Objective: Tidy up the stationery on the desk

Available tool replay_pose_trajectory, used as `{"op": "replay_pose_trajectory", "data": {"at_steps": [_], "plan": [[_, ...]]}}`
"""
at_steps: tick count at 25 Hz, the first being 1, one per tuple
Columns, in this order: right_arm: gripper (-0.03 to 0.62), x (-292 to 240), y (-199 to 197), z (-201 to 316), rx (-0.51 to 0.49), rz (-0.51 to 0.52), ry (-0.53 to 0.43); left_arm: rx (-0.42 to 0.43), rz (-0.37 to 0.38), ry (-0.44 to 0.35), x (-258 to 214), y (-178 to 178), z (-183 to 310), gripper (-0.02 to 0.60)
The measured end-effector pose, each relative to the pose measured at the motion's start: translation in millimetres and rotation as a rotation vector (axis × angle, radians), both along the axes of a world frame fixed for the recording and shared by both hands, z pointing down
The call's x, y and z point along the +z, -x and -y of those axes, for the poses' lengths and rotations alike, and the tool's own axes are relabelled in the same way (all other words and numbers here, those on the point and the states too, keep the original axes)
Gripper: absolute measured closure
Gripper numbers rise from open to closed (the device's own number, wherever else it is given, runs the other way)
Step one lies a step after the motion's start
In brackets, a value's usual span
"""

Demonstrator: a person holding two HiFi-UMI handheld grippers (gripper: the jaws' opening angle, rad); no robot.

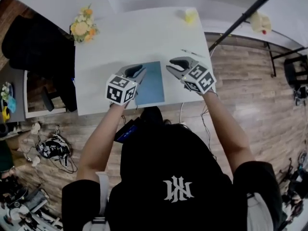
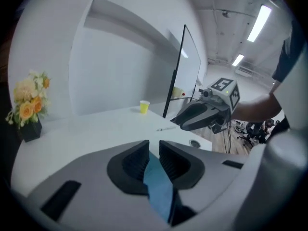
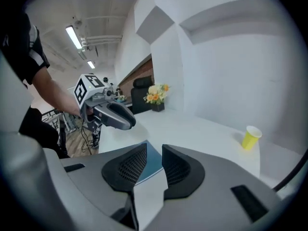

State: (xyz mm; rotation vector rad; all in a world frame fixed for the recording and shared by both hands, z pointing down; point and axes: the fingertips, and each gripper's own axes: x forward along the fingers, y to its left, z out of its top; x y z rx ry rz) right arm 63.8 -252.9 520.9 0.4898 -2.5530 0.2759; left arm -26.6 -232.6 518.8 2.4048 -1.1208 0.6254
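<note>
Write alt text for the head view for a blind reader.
Seen from above, a person in a black top holds the left gripper and right gripper over a white desk, flanking a flat blue notebook. A thin pen, a yellow paper cup and a yellow flower bouquet sit farther back.

Both tongs are smooth grey shells. The left gripper (image 1: 136, 71) and the right gripper (image 1: 176, 64) each end in two black ribbed pads (image 2: 134, 161) set in dark rounded mounts. Just behind each pair of jaws sits a white cube (image 1: 120, 89) printed with black square markers. Further back from the tongs, the person wears a black short-sleeved hooded top (image 1: 144, 177) with a white emblem (image 1: 178, 188) on the hood.
</note>
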Motion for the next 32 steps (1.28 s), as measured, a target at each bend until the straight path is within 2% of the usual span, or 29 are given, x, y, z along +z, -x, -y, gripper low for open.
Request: {"op": "replay_pose_trajectory", "data": {"at_steps": [8,12,16,20,24,32], "plan": [[0.476,-102,0,-14,0.025,0.228,-0.150,0.068,-0.140,-0.263,-111,-32,-13,0.566],[0.477,-139,-5,-27,0.046,0.293,-0.197,0.071,-0.192,-0.353,-157,-45,-26,0.574],[0.482,-169,-14,-42,0.058,0.355,-0.258,0.097,-0.202,-0.413,-183,-59,-45,0.578],[0.488,-184,-19,-57,0.054,0.377,-0.289,0.100,-0.211,-0.433,-190,-67,-57,0.578],[0.487,-186,-24,-70,0.054,0.369,-0.300,0.106,-0.205,-0.407,-184,-75,-65,0.578],[0.487,-162,-64,-66,0.125,0.283,-0.333,0.186,-0.187,-0.342,-162,-108,-68,0.578]]}}
